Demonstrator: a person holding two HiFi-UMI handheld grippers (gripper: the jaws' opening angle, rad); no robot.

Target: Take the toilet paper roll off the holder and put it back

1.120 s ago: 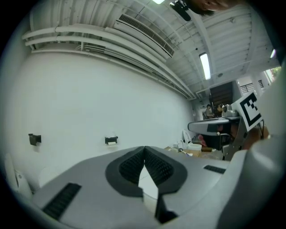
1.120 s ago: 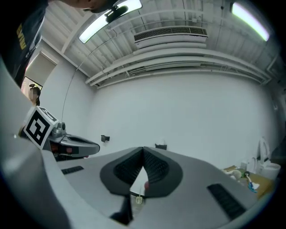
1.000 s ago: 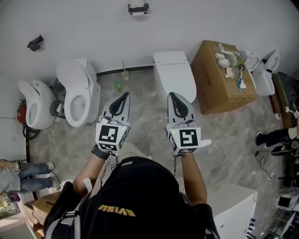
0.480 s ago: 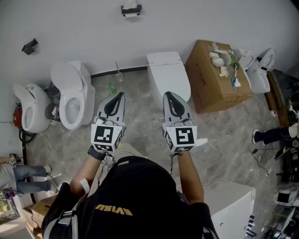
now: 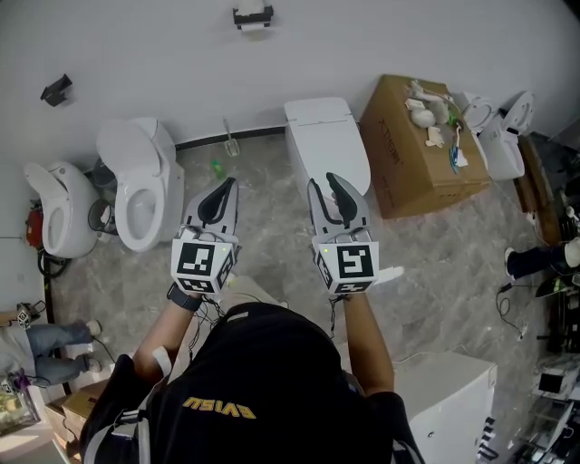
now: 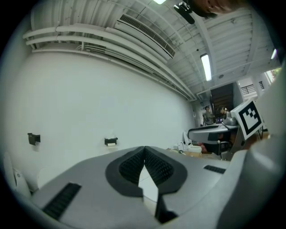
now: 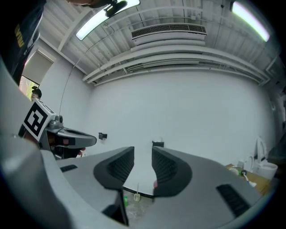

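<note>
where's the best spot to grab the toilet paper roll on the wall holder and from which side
Probably take the toilet paper roll by its curved white body, from the front, straight toward the wall: it lies crosswise at the black holder, so only front and underside look free. The right gripper, whose jaws have just been opening with nothing between them, points that way.

Open white toilet (image 5: 138, 181), closed white toilet (image 5: 326, 136), cardboard box (image 5: 408, 163) just beside it, small green object (image 5: 217, 169), perhaps a bottle

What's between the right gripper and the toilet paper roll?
Head view: closed white toilet, then bare wall to the roll. Right gripper: jaws have just been opening, nothing between them.
</note>
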